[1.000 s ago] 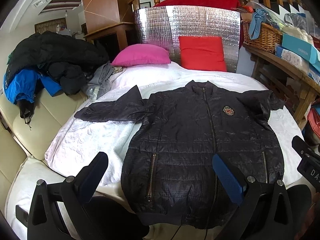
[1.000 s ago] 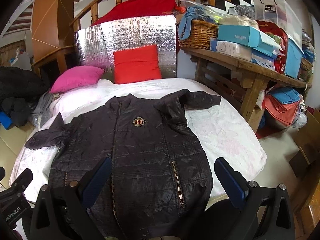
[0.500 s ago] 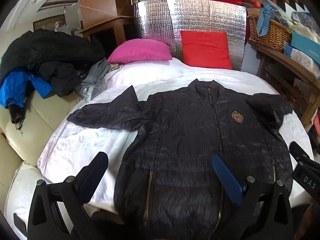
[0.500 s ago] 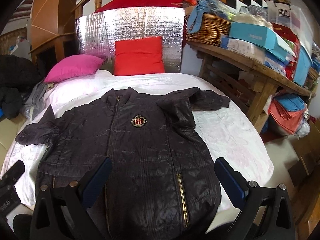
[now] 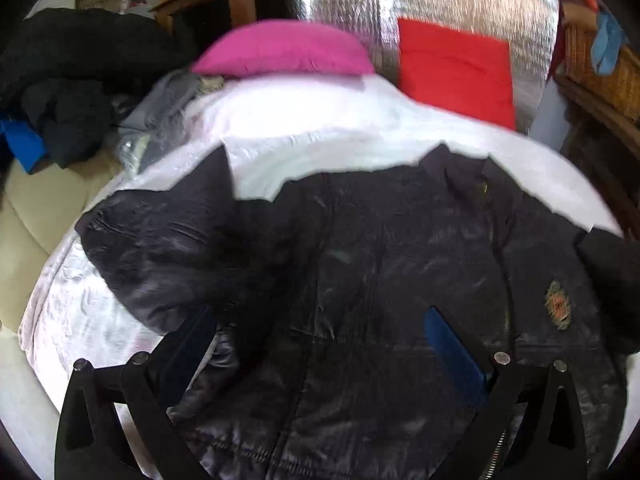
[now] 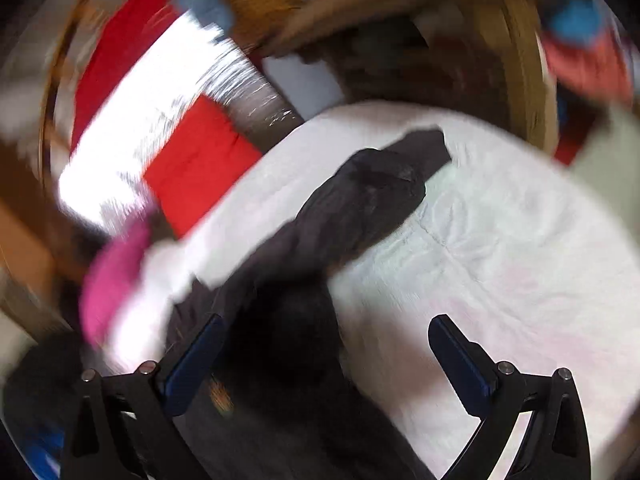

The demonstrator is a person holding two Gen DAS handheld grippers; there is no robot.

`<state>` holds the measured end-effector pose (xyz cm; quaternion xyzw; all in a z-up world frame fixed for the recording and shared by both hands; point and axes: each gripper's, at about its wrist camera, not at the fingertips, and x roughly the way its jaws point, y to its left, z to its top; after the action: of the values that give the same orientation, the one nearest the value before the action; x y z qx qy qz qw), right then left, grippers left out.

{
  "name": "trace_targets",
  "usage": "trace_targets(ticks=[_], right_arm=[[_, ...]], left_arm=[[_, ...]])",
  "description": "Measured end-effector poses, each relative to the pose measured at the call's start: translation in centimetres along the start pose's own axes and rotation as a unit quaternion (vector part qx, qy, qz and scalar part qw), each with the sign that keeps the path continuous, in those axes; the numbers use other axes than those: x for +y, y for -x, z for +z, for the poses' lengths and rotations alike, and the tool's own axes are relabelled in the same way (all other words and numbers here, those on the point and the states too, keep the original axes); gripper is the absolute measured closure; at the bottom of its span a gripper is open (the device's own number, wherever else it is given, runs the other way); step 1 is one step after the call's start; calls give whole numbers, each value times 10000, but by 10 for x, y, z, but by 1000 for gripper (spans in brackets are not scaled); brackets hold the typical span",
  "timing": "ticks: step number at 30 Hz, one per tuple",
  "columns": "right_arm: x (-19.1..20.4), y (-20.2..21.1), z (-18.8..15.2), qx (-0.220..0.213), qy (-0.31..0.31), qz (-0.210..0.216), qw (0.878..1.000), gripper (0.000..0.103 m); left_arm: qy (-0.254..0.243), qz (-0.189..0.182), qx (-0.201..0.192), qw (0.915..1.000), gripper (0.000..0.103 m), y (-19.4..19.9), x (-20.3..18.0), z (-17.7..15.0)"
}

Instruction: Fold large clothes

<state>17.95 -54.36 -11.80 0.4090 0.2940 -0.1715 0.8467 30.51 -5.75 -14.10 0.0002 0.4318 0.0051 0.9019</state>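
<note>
1. Your black quilted jacket [image 5: 400, 280] lay front-up and zipped on the white bedspread [image 5: 320, 128], its collar toward the pink pillow [image 5: 284, 48] and red pillow [image 5: 456, 68], its long axis running from your grippers to those pillows
2. One sleeve [image 5: 160, 248] stuck out sideways toward the cream sofa [image 5: 36, 208], ending close to the bedspread's edge; the other sleeve [image 6: 376, 196] reached toward the wooden table [image 6: 520, 80], bent, with its cuff on bare cover
3. Your left gripper [image 5: 320, 340] hovered low over the jacket's chest, its jaws spread wide and holding nothing
4. Your right gripper [image 6: 324, 344] was equally wide open and empty, one finger over dark fabric, the other over white cover; that view was tilted and heavily blurred
5. Open bedspread showed between collar and pillows, and a broad bare stretch lay beside the table-side sleeve
6. A heap of dark clothes [image 5: 72, 80] sat on the sofa, clear of the jacket
</note>
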Motion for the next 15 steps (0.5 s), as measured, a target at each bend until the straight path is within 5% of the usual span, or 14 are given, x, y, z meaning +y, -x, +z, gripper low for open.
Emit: trace_targets(ticks=[4,10,15], right_arm=[[-26,-48,17,274,-769,722,9940,0],[-47,-101,42,448,-1554,799,9836,0],[-70,-124,53,120,-2095,783,9746,7]], left_arm=[[-208,29,-63,9998,0,-6,-18,0],[-561,62,-198,9982,0,-6,-34,-4],[-676,148,-172,9975,0,-17,-41,-4]])
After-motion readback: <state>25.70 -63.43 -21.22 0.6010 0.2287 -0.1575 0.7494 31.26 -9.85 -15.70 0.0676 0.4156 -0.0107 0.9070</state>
